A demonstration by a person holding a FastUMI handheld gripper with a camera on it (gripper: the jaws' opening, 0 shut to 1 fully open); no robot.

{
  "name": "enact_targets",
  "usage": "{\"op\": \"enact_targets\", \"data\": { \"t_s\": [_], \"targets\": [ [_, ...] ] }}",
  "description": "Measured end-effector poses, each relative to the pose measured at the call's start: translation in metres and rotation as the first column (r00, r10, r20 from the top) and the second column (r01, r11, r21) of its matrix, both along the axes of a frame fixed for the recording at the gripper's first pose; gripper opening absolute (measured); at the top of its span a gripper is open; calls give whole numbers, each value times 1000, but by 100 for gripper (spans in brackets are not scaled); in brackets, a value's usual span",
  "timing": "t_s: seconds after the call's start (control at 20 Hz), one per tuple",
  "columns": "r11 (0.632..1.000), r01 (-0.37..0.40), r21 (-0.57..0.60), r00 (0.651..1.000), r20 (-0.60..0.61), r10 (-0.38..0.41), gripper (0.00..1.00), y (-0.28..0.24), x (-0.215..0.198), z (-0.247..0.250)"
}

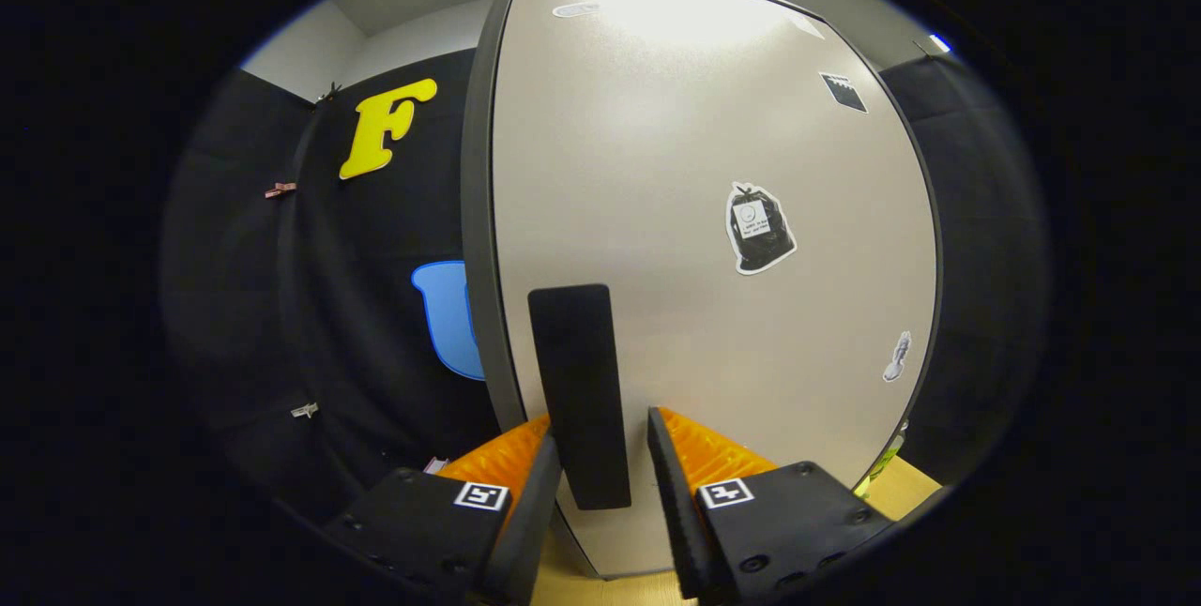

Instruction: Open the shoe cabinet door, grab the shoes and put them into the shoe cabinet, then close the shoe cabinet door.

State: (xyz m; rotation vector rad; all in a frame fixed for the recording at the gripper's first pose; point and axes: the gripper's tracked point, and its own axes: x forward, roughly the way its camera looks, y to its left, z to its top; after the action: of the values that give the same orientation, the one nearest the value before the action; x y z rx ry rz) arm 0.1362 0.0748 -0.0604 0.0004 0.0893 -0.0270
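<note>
The shoe cabinet door (694, 174) is a tall pale panel with a dark edge along its left side and a few stickers on it. It stands right in front of me. Its black upright handle (577, 381) runs down between the two fingers of my gripper (603, 432). The gripper is open. The left finger sits against the handle's side, and a narrow gap shows between the handle and the right finger. I cannot tell from here whether the door is fully closed against the cabinet.
Black booth cloth (375, 325) hangs to the left of the cabinet and also to its right. A light wooden surface (915, 484) shows beneath the cabinet, with a small yellow-green thing (887, 458) at the door's lower right corner.
</note>
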Motion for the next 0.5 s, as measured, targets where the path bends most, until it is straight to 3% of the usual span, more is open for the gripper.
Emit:
{"op": "enact_targets", "data": {
  "t_s": [0.15, 0.2, 0.5],
  "targets": [
    [1000, -7, -24, 1000, 13, 7, 49, 6, 0, 2],
    [1000, -4, -30, 1000, 14, 5, 40, 5, 0, 2],
    [999, 5, -35, 1000, 4, -4, 35, 5, -2, 0]
  ]
}}
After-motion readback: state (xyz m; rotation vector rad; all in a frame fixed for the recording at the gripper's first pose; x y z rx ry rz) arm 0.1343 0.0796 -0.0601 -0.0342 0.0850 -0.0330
